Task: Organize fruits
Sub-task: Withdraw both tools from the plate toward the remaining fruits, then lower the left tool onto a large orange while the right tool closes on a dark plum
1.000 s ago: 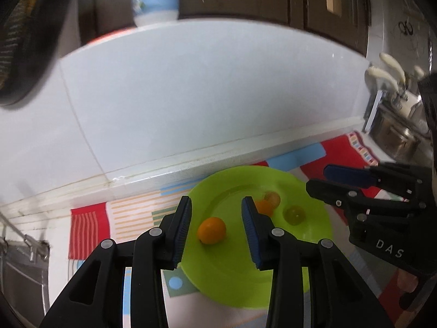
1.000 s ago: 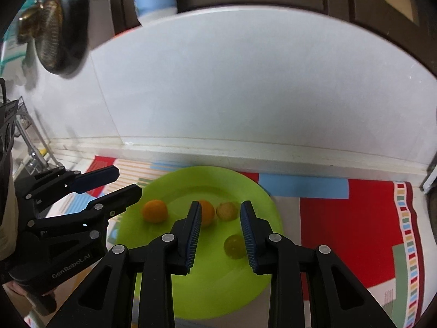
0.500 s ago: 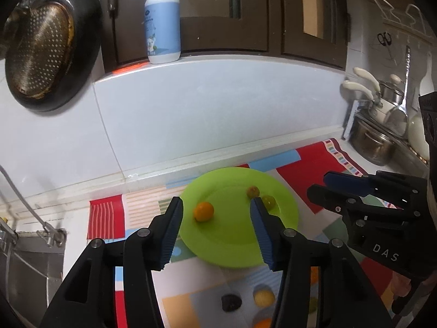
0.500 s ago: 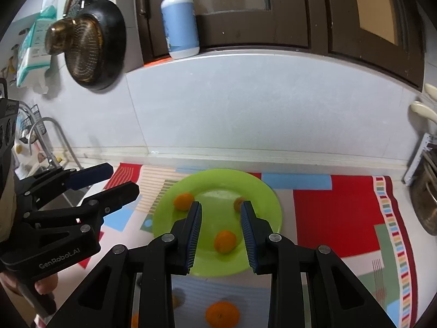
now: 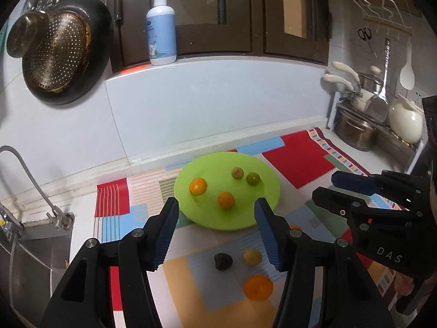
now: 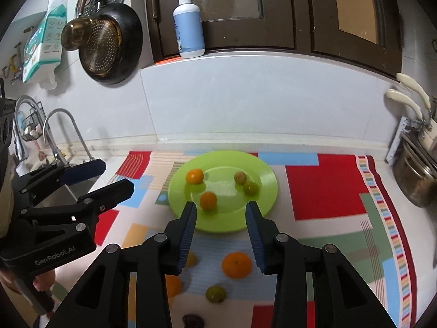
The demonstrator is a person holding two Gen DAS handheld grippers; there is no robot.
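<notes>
1. Left wrist view: my left gripper has nothing between its jaws, which are apart and opening. It's held above the mat, short of the green plate.
2. Same view, on the plate: two small oranges & two greenish fruits touching or nearly so. So 4 pcs look sorted.
3. Same view, still on the mat on the near side of the plate: a dark fruit, a yellowish one just beside it, & a bigger orange nearer me. Another orange bit peeks out behind my right-hand finger, can't tell what.
4. Right wrist view: my right gripper is also empty, jaws parted & opening, poised over the plate's near rim.
5. Same view, loose on the mat: big orange between my fingers' line, green fruit nearer me, orange one half hidden by my left-hand finger, dark fruit at the bottom edge.
6. My read: roughly halfway. 4 on the plate, at least 4 left on the mat. Next I'd guess each gripper goes down for a loose one.
</notes>
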